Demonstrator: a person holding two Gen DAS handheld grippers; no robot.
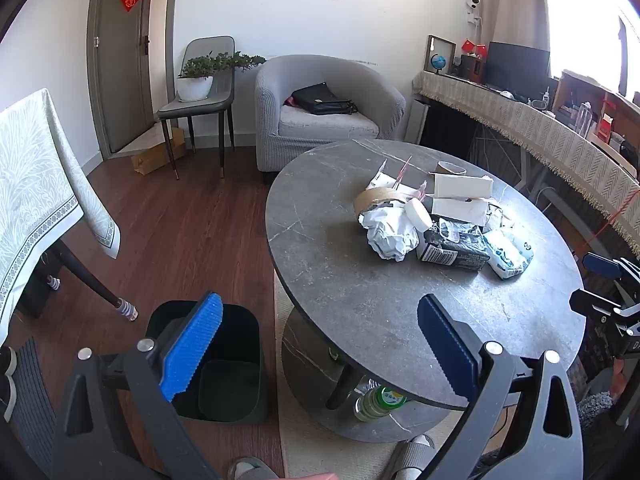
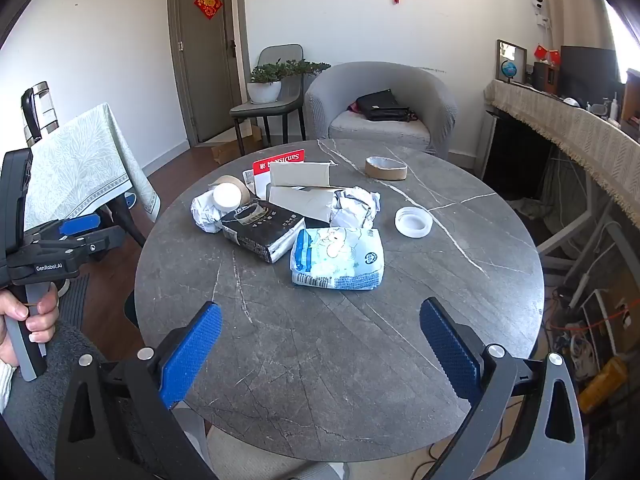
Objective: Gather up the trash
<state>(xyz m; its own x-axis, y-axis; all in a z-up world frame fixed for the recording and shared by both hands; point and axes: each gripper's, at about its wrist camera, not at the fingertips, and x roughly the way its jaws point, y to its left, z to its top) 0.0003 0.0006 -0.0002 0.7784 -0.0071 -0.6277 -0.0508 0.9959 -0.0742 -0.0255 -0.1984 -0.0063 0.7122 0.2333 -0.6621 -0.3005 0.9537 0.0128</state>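
The left tool (image 1: 320, 344) was held wide open and empty, above the near left edge of the round grey worktop (image 2: 440, 264), with the black bin (image 1: 224, 364) on the floor just left of it. The trash was heaped at mid-worktop.

From left to right in the right wrist view:
- A crumpled paper ball (image 2: 204, 214) was judged light and soft; it could be pinched anywhere.
- A black packet (image 2: 264, 236) was judged crushable and possibly slick; a grip across its short sides was advised.
- Two white cartons (image 2: 300, 186) were judged stiff and light, to be taken across their narrow faces.
- A blue-and-white tissue pack (image 2: 340, 260), the nearest item, was judged soft and yielding.
- A clear tape roll (image 2: 413, 222) and a brown tape ring (image 2: 386, 168) were judged rigid, to be taken across the rim.

The right tool (image 2: 320, 344) was likewise wide open and empty, near the tissue pack.
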